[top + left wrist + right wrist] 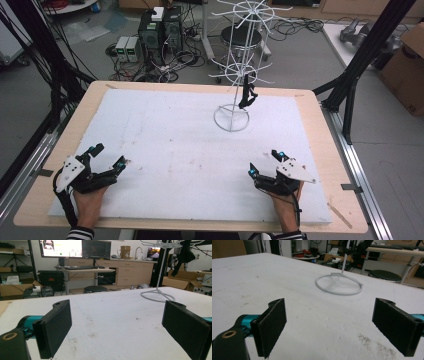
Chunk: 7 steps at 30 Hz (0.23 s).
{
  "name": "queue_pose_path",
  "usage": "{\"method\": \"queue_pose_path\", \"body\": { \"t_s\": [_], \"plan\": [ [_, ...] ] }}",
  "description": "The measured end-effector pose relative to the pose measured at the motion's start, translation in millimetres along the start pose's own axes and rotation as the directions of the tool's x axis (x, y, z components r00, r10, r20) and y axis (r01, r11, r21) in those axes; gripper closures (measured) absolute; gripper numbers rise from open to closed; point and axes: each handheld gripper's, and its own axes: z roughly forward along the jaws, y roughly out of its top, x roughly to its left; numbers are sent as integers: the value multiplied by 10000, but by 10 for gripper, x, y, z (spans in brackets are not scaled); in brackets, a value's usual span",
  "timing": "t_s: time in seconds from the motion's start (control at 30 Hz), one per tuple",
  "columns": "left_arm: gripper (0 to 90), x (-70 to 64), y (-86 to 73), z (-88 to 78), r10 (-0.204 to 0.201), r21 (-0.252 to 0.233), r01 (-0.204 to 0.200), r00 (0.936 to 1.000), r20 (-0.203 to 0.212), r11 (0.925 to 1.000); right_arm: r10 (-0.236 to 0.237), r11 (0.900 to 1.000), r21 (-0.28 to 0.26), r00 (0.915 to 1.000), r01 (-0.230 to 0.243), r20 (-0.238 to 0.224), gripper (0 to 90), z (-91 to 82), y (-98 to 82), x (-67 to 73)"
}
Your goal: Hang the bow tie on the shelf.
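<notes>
While both grippers rest low on the near edge of the white mat, the thing to fetch hangs well apart from them: a black item on a lower arm of the white wire rack, which stands at about one o'clock on the mat. What the item is I cannot tell; it looks like a small dark cloth or strap.

The right gripper sits at five o'clock, nearer the rack, so it seems the natural one to reach. Its jaws stand spread wide with nothing between them, which suits a loose hanging thing. A good approach would come level from the near side, take the item low on its body, then lift it up and off the arm without tugging sideways, since the rack looks light and could tip.

The left gripper lies at seven o'clock, jaws likewise apart and empty, pointing toward one o'clock. It could steady the rack's ring base if needed.

Both hands grip from behind, wrists low, striped sleeves at the table's edge.
</notes>
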Motion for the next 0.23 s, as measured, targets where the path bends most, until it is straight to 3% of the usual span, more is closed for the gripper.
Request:
{"method": "queue_pose_path", "body": {
  "t_s": [0.23],
  "plan": [
    [94, 0, 0, 1, -3, 7, 3, 10000, -24, 10000, -5, 9998, -201, 9997, 9, 236, 113, -12, -37, 23]
  ]
}}
